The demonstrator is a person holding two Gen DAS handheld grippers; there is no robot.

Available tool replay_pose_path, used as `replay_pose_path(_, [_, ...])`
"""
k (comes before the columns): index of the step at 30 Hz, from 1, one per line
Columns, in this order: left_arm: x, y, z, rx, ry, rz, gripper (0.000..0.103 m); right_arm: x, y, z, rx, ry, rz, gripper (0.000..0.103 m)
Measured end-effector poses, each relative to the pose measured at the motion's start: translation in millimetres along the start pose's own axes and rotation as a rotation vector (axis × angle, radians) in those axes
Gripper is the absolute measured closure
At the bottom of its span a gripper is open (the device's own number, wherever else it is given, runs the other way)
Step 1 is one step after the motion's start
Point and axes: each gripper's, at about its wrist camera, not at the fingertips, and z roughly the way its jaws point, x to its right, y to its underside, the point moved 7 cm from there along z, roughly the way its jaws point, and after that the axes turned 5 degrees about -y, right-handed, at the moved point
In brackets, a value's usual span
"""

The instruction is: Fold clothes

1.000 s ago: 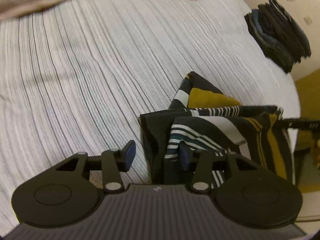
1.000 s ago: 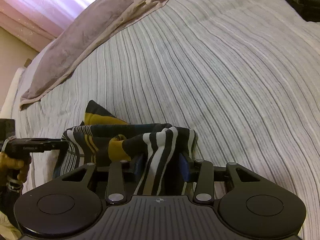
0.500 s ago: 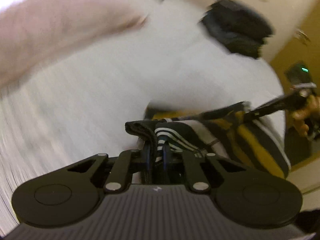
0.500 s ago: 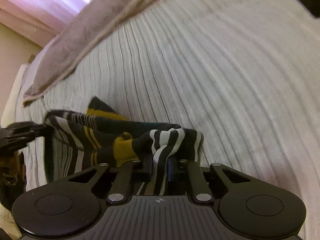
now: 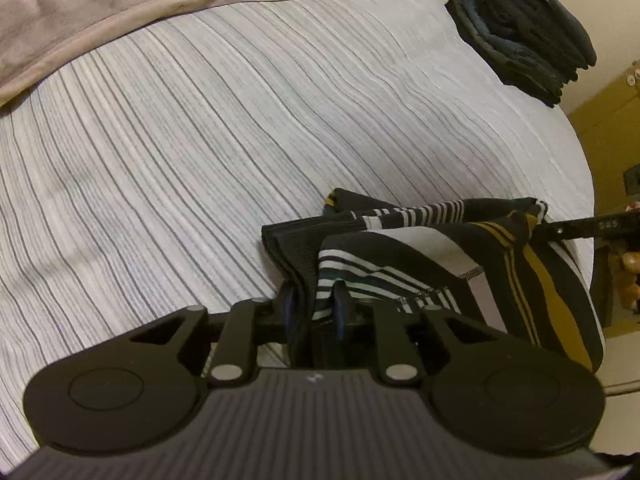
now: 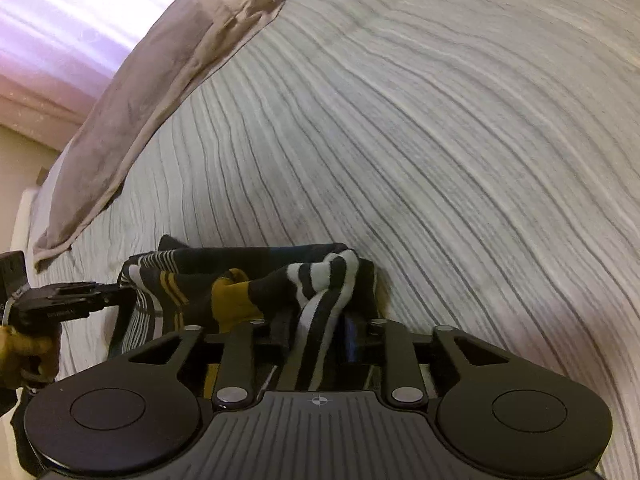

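Observation:
A striped garment [image 5: 420,248] in black, white and mustard is stretched between both grippers just above the striped bedsheet [image 5: 200,140]. My left gripper [image 5: 314,312] is shut on its left end, with dark ribbed fabric bunched between the pads. In the right wrist view my right gripper [image 6: 316,328] is shut on the garment [image 6: 240,280] at its other end, a black-and-white fold pinched between the fingers. Each view shows the other gripper out at the side: the right one [image 5: 592,228] and the left one [image 6: 68,300], held by a hand [image 6: 24,352].
A pinkish-beige blanket [image 5: 100,16] lies folded along the far edge of the bed, also seen as the blanket [image 6: 132,120]. A stack of dark folded clothes [image 5: 528,28] sits at the bed's far right corner. The bed edge runs close on the right.
My left gripper, open beside the garment a second ago, has shut on its left end. The right gripper's pads have tightened on the fabric. Both have lifted and shifted the garment slightly.

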Motion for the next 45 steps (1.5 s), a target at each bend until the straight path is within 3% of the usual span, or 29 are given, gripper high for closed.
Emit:
replay_pose_path(2, [0.7,0.3,-4.3,-0.006,-0.008,0.004,0.083,-7.7,-0.8,-14.3,0.041,0.027,-0.032,0.041])
replay_pose_path(5, [-3.0,-0.3,-20.1,0.007,-0.033,-0.013,0.076,-19.4,-2.2,-36.2,0.103,0.068,-0.079,0.041])
replay_pose_path(7, [-5.1,-1.8,-33.0,0.030,-0.053,-0.019,0.081,-27.6,-3.0,-50.7,0.144,0.094,-0.112,0.041])
replay_pose_path(8, [-4.3,-3.7,-42.0,0.061,-0.072,-0.002,0.082,-38.6,-1.7,-51.6,0.147,0.067,-0.157,0.041])
replay_pose_path(12, [15.0,-10.2,-59.6,0.134,0.009,0.044,0.082,-61.6,5.1,-22.1,0.060,-0.021,-0.258,0.046])
replay_pose_path(14, [29.2,-8.7,-49.5,0.118,0.067,0.078,0.082,-54.5,6.1,0.0,0.014,-0.019,-0.270,0.046])
replay_pose_path(19, [36.0,6.8,7.2,-0.012,0.000,0.138,0.083,-30.5,-0.6,28.3,-0.018,-0.055,-0.239,0.047])
replay_pose_path(21, [34.1,8.3,10.5,-0.016,-0.005,0.133,0.083,-32.7,-0.8,23.9,-0.020,-0.063,-0.247,0.047])
replay_pose_path(26, [40.4,16.8,-17.4,0.014,-0.033,0.118,0.086,-53.7,19.3,-27.3,0.025,-0.057,-0.276,0.046])
replay_pose_path(30, [46.5,36.0,-42.5,0.038,-0.041,0.096,0.085,-71.7,67.3,-47.2,-0.066,-0.154,-0.311,0.046])
replay_pose_path(34, [53.0,66.3,-48.2,0.010,-0.050,0.083,0.085,-41.3,102.2,-28.5,-0.123,-0.104,-0.258,0.047])
replay_pose_path(39, [54.9,90.7,-42.6,0.007,-0.064,0.116,0.085,-21.0,113.7,-28.4,-0.084,0.004,-0.241,0.048])
replay_pose_path(45, [64.5,111.3,-80.8,0.093,-0.082,0.247,0.081,-78.0,151.3,-70.7,0.065,0.084,-0.394,0.048])
